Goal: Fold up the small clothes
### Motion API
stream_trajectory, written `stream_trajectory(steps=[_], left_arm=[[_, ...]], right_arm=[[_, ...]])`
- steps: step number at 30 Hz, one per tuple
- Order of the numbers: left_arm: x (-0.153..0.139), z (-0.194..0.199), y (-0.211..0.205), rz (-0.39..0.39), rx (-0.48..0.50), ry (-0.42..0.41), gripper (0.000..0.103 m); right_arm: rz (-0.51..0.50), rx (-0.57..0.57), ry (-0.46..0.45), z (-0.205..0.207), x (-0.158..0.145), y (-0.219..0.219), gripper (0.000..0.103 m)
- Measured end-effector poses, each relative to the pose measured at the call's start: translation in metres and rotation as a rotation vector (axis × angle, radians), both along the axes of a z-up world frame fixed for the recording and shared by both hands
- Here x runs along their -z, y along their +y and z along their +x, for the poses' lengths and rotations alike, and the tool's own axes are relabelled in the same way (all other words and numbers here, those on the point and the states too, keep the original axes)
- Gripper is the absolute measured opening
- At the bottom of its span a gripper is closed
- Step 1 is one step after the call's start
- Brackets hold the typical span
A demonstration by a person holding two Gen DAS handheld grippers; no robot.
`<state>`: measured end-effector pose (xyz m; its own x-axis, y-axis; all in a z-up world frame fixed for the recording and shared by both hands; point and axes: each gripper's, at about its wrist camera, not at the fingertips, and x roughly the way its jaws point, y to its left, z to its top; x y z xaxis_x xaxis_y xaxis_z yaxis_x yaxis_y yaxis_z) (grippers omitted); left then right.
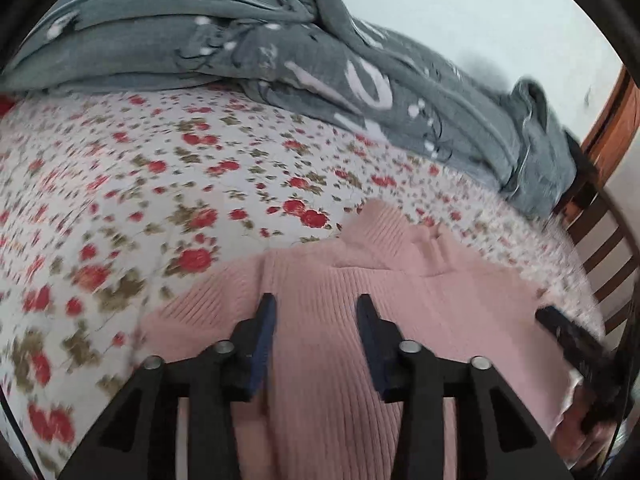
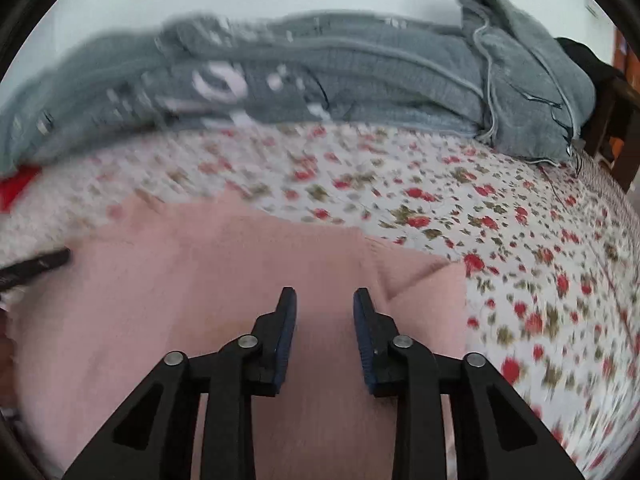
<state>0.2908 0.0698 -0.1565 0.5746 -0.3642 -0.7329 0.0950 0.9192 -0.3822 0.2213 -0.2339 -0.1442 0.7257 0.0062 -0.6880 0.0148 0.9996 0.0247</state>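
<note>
We see the pink ribbed sweater (image 1: pixel 328 300) spread flat on the floral bed sheet (image 1: pixel 160 184), both tongs above it. The left tongs (image 1: pixel 316 308) stand parted, gripping nothing; the right tongs (image 2: pixel 324 300) likewise. Only the left view shows the wooden bed rail (image 1: pixel 608 248); only the right shows a red patch (image 2: pixel 18 188) under the grey blanket (image 2: pixel 360 80)

The pink ribbed sweater (image 1: pixel 352 280) lay spread flat on my flowered bedsheet (image 1: pixel 140 184), its turtleneck collar pointing away toward the far side. One sleeve was folded in across its body at the right edge.
</note>
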Motion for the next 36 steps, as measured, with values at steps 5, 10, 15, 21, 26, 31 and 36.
stream_trajectory(steps=[5, 10, 15, 21, 26, 31, 36], left_arm=[[-0.007, -0.026, 0.027, -0.014, -0.040, 0.005, 0.056], [0.004, -0.054, 0.052, 0.013, -0.091, 0.063, 0.057], [0.016, -0.070, 0.057, -0.055, -0.037, 0.080, 0.058], [0.025, -0.066, 0.039, -0.128, 0.010, 0.076, 0.063], [0.029, -0.061, 0.039, -0.210, -0.005, 0.103, 0.063], [0.025, -0.069, 0.042, -0.247, 0.026, 0.108, 0.063], [0.019, -0.077, 0.054, -0.319, 0.031, 0.070, 0.065]], right_arm=[[-0.058, -0.154, -0.116, -0.043, -0.004, 0.065, 0.053], [-0.167, -0.039, -0.061, -0.036, 0.039, 0.091, 0.045], [-0.178, -0.010, -0.073, -0.045, 0.040, 0.092, 0.045], [-0.187, -0.028, -0.059, -0.073, 0.036, 0.090, 0.045], [-0.201, -0.032, -0.075, -0.093, 0.042, 0.091, 0.045], [-0.177, -0.013, -0.084, -0.084, 0.040, 0.089, 0.046], [-0.139, -0.004, -0.062, -0.063, 0.039, 0.084, 0.048]])
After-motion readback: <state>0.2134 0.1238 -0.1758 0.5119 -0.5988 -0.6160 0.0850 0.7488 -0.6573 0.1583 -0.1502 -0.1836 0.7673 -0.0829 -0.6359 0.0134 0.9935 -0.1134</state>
